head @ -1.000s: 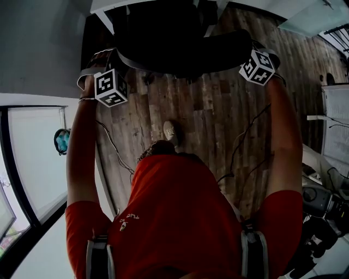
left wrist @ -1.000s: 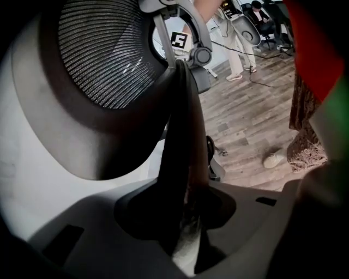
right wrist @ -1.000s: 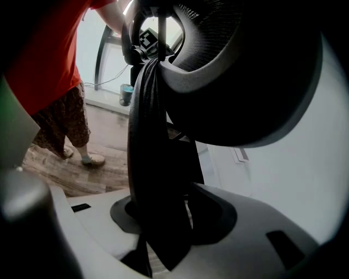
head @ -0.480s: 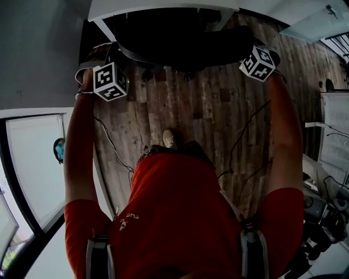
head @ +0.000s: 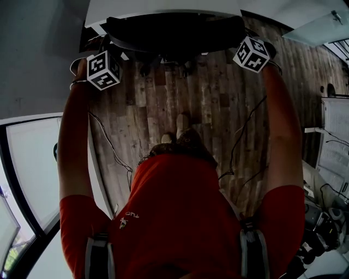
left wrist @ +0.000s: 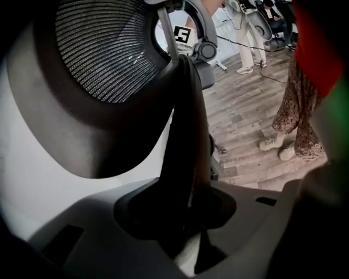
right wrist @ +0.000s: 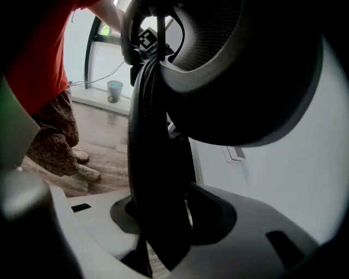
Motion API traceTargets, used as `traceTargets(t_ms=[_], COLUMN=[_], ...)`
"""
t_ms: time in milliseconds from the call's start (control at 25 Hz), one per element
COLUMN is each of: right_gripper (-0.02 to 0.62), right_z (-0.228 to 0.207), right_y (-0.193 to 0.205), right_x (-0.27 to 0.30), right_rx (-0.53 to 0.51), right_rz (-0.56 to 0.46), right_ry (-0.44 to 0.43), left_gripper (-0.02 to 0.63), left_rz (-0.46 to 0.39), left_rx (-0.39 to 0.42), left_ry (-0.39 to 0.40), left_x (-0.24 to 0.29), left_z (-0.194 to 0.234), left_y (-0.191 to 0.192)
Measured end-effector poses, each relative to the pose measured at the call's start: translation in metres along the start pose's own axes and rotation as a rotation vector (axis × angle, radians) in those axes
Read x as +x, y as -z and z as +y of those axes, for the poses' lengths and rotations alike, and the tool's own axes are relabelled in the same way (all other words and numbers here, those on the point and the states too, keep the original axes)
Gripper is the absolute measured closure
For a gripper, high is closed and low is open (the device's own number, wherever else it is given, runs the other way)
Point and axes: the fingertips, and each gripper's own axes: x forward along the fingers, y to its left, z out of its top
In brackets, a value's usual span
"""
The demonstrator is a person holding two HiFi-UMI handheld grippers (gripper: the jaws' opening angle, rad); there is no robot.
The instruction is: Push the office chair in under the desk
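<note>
The black office chair (head: 174,31) sits at the top of the head view, its seat mostly beneath the white desk (head: 163,6). My left gripper (left wrist: 188,218) is shut on the left edge of the chair's backrest (left wrist: 188,136), with the mesh back (left wrist: 103,49) beside it. My right gripper (right wrist: 163,218) is shut on the backrest's right edge (right wrist: 155,152). In the head view, the left marker cube (head: 103,70) and the right marker cube (head: 252,53) flank the chair, arms stretched forward.
Wooden plank floor (head: 212,109) with loose cables (head: 240,147) runs under me. My shoes (left wrist: 278,148) stand behind the chair. A glass door (head: 32,174) lies at the left, white racks and equipment (head: 332,158) at the right. A small bucket (right wrist: 114,90) stands by the window.
The chair has slid further under the desk, away from me. Both grippers moved forward with it, still on the backrest. My feet stepped forward.
</note>
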Motion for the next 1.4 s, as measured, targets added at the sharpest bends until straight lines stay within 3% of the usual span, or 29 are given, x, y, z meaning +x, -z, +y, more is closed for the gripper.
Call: traceTargets(t_ms=[560, 1160, 1400], right_gripper=[0.419, 0.414, 0.396], right_z=[-0.069, -0.1, -0.094], right_y=[0.001, 0.01, 0.015], right_x=[0.051, 0.064, 0.061], right_rx=[-0.019, -0.031, -0.022], right_rz=[-0.02, -0.027, 0.001], right_ry=[0.006, 0.013, 0.006], left_gripper=[0.453, 0.454, 0.426], left_rz=[0.105, 0.058, 0.046], left_rx=[-0.049, -0.026, -0.061], left_ry=[0.015, -0.027, -0.048], left_x=[0.065, 0.081, 0.077], left_z=[0.059, 0.081, 0.075], left_y=[0.03, 0.02, 0.016])
